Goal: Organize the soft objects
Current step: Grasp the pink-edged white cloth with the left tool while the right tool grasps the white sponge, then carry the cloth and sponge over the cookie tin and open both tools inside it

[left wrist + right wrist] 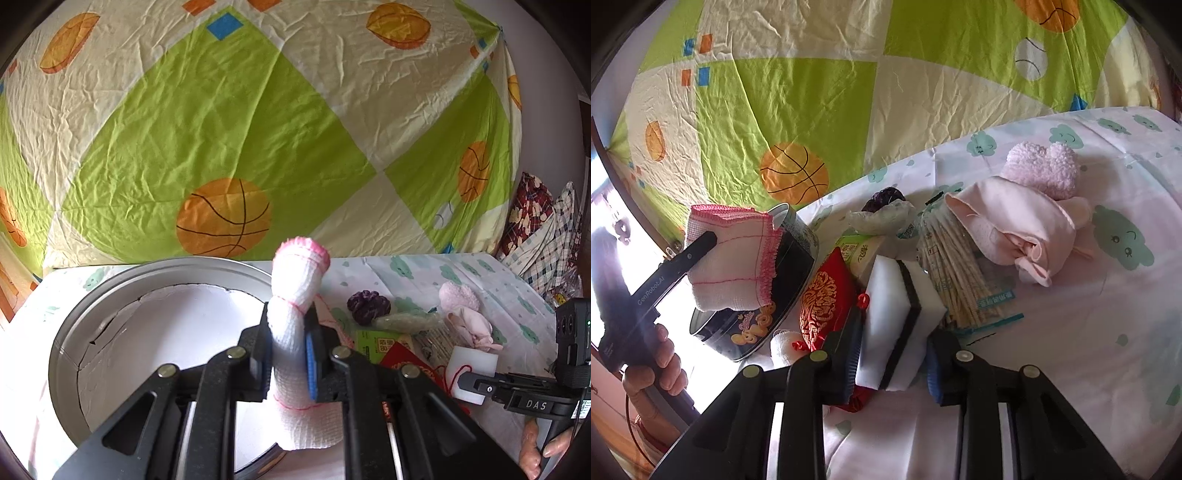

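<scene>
My left gripper [289, 332] is shut on a folded white cloth with pink trim [295, 295] and holds it above the open round tin [110, 295]. The cloth [731, 254] and the tin [768, 314] also show in the right wrist view. My right gripper [892, 354] is open, its fingers on either side of a white sponge with a black layer [897, 314]; the left finger is close to the sponge, the right one stands off it. A pink fluffy item [1041, 170], a pink cloth bundle [1019, 229] and a red embroidered pouch [823, 299] lie behind.
A bag of cotton swabs [956, 266], a green packet [860, 251], a purple knitted item [367, 306] and a clear-wrapped item [882, 218] crowd the table. A patterned sheet [221, 129] hangs behind. Stacked fabrics [539, 229] sit at far right.
</scene>
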